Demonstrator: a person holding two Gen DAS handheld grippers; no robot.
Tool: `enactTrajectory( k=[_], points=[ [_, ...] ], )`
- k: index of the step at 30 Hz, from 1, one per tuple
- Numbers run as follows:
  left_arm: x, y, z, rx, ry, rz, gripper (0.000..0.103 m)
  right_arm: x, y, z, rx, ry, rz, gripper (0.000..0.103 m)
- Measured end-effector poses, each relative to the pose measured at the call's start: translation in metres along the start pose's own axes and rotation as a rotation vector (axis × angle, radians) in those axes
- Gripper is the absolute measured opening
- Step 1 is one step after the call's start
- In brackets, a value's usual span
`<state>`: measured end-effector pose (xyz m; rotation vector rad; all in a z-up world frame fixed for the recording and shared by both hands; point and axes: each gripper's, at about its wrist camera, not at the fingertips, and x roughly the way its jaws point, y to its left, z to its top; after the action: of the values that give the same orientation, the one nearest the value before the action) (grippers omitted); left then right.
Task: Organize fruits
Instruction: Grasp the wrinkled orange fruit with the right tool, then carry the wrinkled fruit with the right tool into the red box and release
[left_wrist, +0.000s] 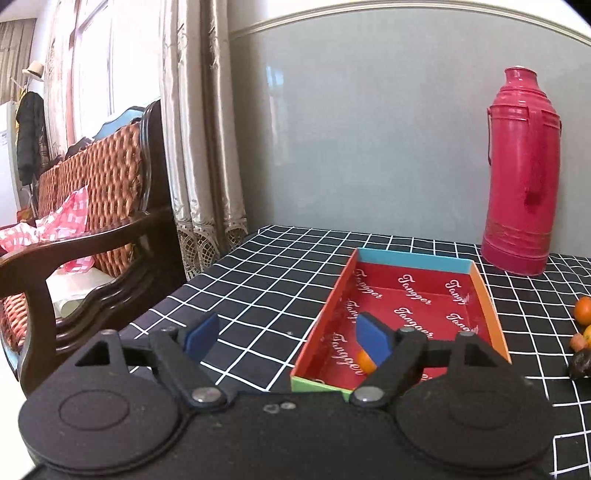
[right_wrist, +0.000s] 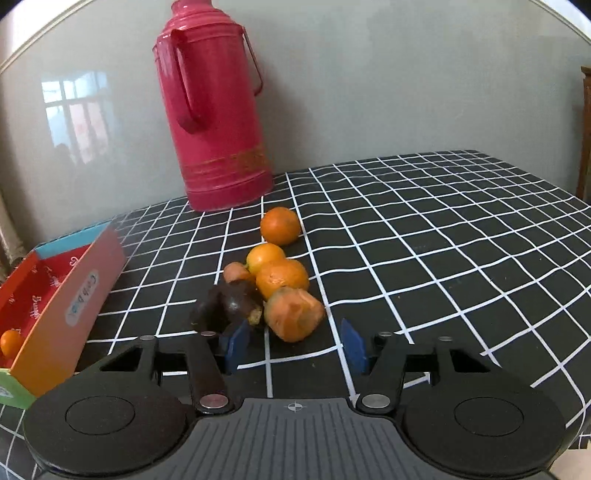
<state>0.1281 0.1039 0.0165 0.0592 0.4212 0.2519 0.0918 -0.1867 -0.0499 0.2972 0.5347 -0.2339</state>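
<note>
Right gripper (right_wrist: 295, 345) sat low on the worktop (right_wrist: 443, 236), jaws wide and holding nothing, lined up on the nearest orange fruit (right_wrist: 293, 314) of the pile. Gap looked sized to straddle it, so probably the next pick. Dark fruit (right_wrist: 225, 304) touched that one on the left; the left pad could snag it. Three more oranges sat behind, one (right_wrist: 280, 225) apart near the red thermos (right_wrist: 214, 110). Left gripper (left_wrist: 288, 334) hung over the near end of the box (left_wrist: 484, 291), jaws wide, empty. One small orange (left_wrist: 365, 362) already lay inside, likely why it parked there.
</note>
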Motion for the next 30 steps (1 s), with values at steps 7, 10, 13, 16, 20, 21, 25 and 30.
enactTrajectory(
  k=[7, 10, 13, 16, 20, 21, 25, 30],
  points=[
    [0.003, 0.006, 0.000, -0.017, 0.011, 0.003, 0.076, 0.016, -0.003, 0.002, 0.029, 0.000, 0.012, 0.056],
    [0.003, 0.008, 0.000, -0.011, 0.008, 0.009, 0.076, 0.023, -0.004, 0.003, 0.047, 0.018, 0.027, 0.056],
    [0.003, 0.010, -0.001, -0.014, 0.010, 0.014, 0.077, 0.023, -0.003, 0.004, 0.050, 0.014, 0.033, 0.039],
    [0.004, 0.015, -0.001, -0.026, 0.016, 0.019, 0.078, 0.024, -0.002, 0.004, 0.050, 0.011, 0.040, 0.039],
    [0.006, 0.020, -0.001, -0.044, 0.027, 0.028, 0.078, 0.021, 0.001, 0.001, 0.040, -0.003, 0.039, 0.039],
    [0.006, 0.022, 0.000, -0.047, 0.028, 0.032, 0.078, 0.019, 0.002, 0.001, 0.037, -0.014, 0.039, 0.039],
    [0.006, 0.028, 0.000, -0.063, 0.033, 0.051, 0.078, 0.004, 0.012, 0.002, 0.009, -0.077, 0.084, 0.039],
    [0.011, 0.036, 0.000, -0.086, 0.065, 0.075, 0.079, -0.014, 0.039, 0.003, -0.032, -0.132, 0.255, 0.039]
  ],
)
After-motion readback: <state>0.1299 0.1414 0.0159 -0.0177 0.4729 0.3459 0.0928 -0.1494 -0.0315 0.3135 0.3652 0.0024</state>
